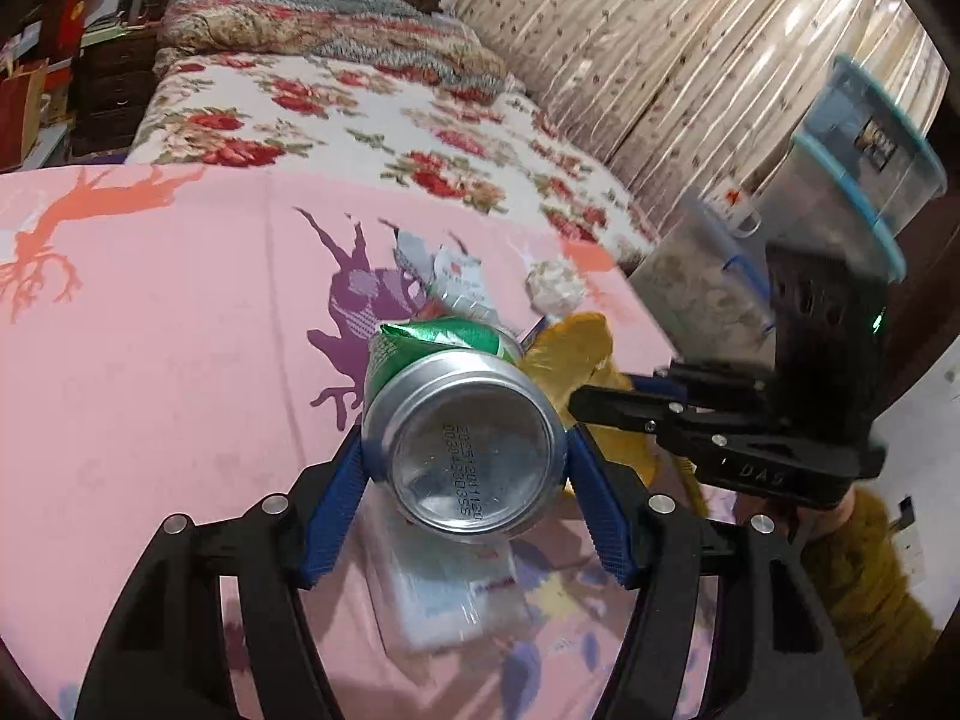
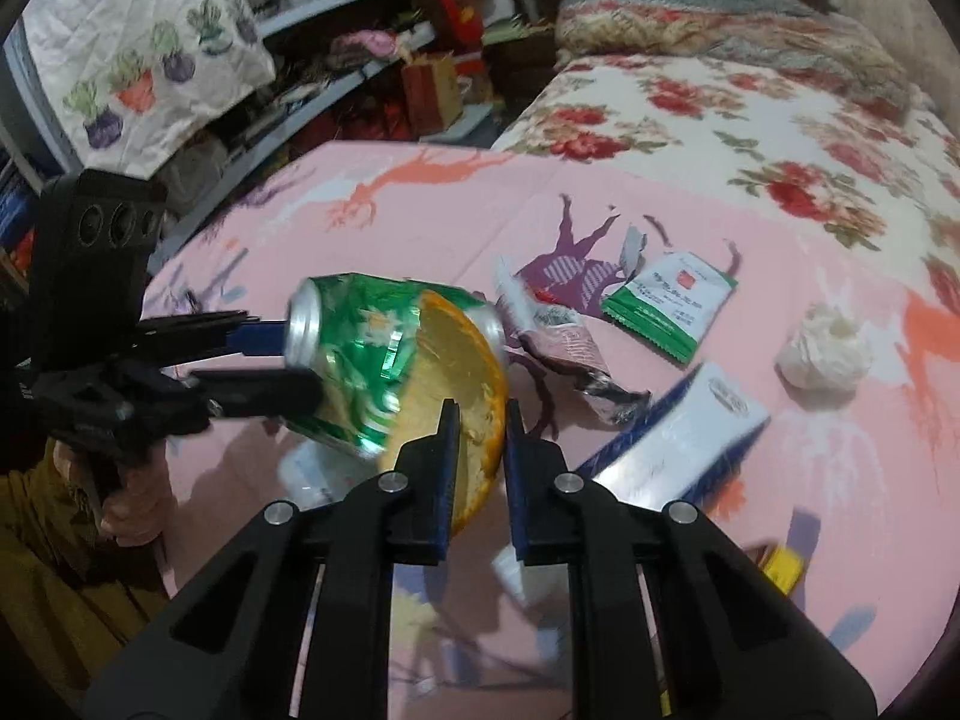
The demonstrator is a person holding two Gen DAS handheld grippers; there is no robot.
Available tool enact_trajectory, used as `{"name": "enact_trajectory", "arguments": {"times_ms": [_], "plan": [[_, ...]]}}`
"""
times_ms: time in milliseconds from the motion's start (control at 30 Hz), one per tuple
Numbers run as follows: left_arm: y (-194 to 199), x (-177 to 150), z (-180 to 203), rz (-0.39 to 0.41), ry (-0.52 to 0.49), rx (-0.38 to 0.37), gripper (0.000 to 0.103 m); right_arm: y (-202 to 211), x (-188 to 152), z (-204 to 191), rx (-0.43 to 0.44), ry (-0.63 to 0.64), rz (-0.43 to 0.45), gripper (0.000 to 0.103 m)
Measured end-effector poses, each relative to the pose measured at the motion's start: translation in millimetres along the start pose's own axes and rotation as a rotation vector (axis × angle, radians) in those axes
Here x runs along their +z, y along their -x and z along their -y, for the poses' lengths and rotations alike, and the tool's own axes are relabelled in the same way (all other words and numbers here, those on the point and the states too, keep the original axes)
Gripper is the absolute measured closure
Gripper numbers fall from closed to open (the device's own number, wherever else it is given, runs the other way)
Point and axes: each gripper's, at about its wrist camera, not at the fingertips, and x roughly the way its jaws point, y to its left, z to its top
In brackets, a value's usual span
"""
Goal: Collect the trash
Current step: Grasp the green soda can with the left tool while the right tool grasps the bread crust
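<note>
My left gripper point(image 1: 465, 450) is shut on a dented green soda can point(image 1: 462, 420) and holds it above the pink bed sheet point(image 1: 150, 330); its silver base faces the camera. The can also shows in the right wrist view point(image 2: 354, 354). My right gripper point(image 2: 480, 414) is shut on a piece of orange peel point(image 2: 462, 372), held up just beside the can. In the left wrist view the right gripper point(image 1: 594, 405) comes in from the right with the peel point(image 1: 570, 360).
On the sheet lie a green-and-white sachet point(image 2: 669, 303), a torn foil wrapper point(image 2: 564, 342), a crumpled tissue point(image 2: 825, 348), a white-and-blue packet point(image 2: 684, 438) and a clear plastic pack point(image 1: 450, 588). A floral quilt point(image 1: 390, 120) lies beyond. Cluttered shelves point(image 2: 336, 60) stand left.
</note>
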Motion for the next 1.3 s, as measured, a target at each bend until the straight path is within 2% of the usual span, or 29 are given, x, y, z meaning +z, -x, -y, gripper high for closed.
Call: {"name": "enact_trajectory", "arguments": {"times_ms": [167,333,467,600,633,700,733,800,867,1133,1300], "plan": [[41.8,-16.6,6.2,0.04,0.003,-0.049,0.041,30.0,-32.5,-17.1,0.029,-0.076,0.105,0.086],[63.5,-41.6,21.5,0.022,-0.019,-0.083,0.041,45.6,-87.6,-34.4,0.089,-0.179,0.177,0.087],[72.6,-69.3,38.1,0.013,-0.069,-0.073,0.041,45.6,-129.2,-40.3,0.078,-0.257,0.189,0.086],[76.6,-78.5,39.3,0.017,-0.076,-0.051,0.041,41.0,-156.9,-35.0,0.069,-0.367,0.176,0.083],[77.6,-77.9,37.6,0.02,-0.071,-0.049,0.041,41.0,-162.1,-33.8,0.079,-0.392,0.176,0.079],[84.1,-76.5,34.2,0.035,-0.061,-0.044,0.041,43.8,-170.5,-30.6,0.097,-0.452,0.199,0.045],[88.3,-76.9,33.2,0.045,-0.063,-0.042,0.041,45.7,-171.4,-29.7,0.085,-0.462,0.22,0.02],[93.6,-77.5,30.5,0.055,-0.065,-0.037,0.041,50.4,-172.8,-35.6,0.056,-0.44,0.252,0.021],[97.7,-80.8,26.3,0.057,-0.058,-0.035,0.041,49.0,-168.3,-41.2,0.035,-0.41,0.239,0.025],[109.8,-95.4,3.1,0.052,-0.01,-0.025,0.041,28.3,-157.5,-53.8,0.01,-0.376,0.192,0.028],[113.7,-97.7,-8.4,0.06,0.022,-0.033,0.041,17.9,-146.9,-88.8,-0.065,-0.221,0.174,0.029]]}}
